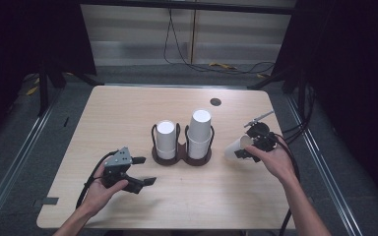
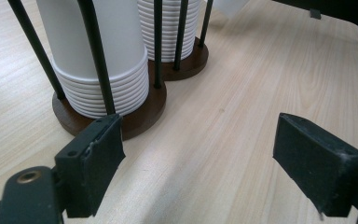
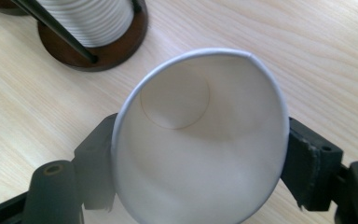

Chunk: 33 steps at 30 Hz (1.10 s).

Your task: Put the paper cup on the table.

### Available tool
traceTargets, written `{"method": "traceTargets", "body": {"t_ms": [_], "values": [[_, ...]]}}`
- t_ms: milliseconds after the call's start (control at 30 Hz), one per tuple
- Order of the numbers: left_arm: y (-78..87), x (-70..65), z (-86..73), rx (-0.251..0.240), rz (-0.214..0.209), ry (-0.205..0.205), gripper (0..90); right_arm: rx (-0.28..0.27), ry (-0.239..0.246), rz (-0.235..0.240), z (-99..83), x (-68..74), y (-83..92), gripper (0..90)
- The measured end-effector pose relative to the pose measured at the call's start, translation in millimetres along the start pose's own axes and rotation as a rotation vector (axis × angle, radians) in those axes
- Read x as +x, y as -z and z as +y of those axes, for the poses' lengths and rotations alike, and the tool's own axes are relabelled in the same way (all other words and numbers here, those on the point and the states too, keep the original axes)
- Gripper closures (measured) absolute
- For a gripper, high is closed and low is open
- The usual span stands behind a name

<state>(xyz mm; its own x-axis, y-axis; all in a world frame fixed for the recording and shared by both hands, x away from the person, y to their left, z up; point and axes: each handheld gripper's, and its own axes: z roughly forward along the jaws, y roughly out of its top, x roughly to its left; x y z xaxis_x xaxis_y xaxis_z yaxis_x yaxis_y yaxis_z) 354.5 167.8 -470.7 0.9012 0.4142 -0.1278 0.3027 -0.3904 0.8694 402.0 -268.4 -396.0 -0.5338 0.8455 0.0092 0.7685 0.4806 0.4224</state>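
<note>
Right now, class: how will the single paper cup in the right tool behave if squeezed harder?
The paper cup probably crumples easily: its rim already looks squeezed oval between the right tool's jaws. It seems light and thin-walled, so it may slip or dent.

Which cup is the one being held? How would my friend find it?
Find the brown double cup holder mid-table with two white stacks. Look to its right, where the right gripper squeezes a single paper cup. Unlike the stacked cups, it is alone, tipped sideways, showing its open mouth.

cup stacks (image 1: pixel 183 132) in holder (image 1: pixel 182 156) mid-table (image 1: pixel 128 108)
</note>
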Motion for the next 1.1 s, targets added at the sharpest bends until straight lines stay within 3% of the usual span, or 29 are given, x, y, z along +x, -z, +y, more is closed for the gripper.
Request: {"method": "traceTargets", "body": {"t_ms": [467,733,933,1033,1100], "values": [[-0.6,-0.4,-0.4,0.008,-0.005,-0.011,16.0,0.165,0.056,-0.085,25.3,-5.2,-8.9,24.2],[-0.7,0.1,-0.9,0.006,-0.005,-0.009,16.0,0.262,0.085,-0.086,33.0,-3.0,-22.6,23.4],[-1.7,-0.5,-1.3,0.01,-0.007,-0.015,16.0,0.28,0.081,-0.094,42.6,-0.6,-28.8,21.3],[-1.4,-0.6,-1.4,0.01,-0.006,-0.016,16.0,0.263,0.062,-0.104,45.6,0.1,-33.0,19.5],[-1.1,-0.4,-1.4,0.011,-0.005,-0.019,16.0,0.239,0.061,-0.083,47.0,-0.8,-34.5,18.8]]}}
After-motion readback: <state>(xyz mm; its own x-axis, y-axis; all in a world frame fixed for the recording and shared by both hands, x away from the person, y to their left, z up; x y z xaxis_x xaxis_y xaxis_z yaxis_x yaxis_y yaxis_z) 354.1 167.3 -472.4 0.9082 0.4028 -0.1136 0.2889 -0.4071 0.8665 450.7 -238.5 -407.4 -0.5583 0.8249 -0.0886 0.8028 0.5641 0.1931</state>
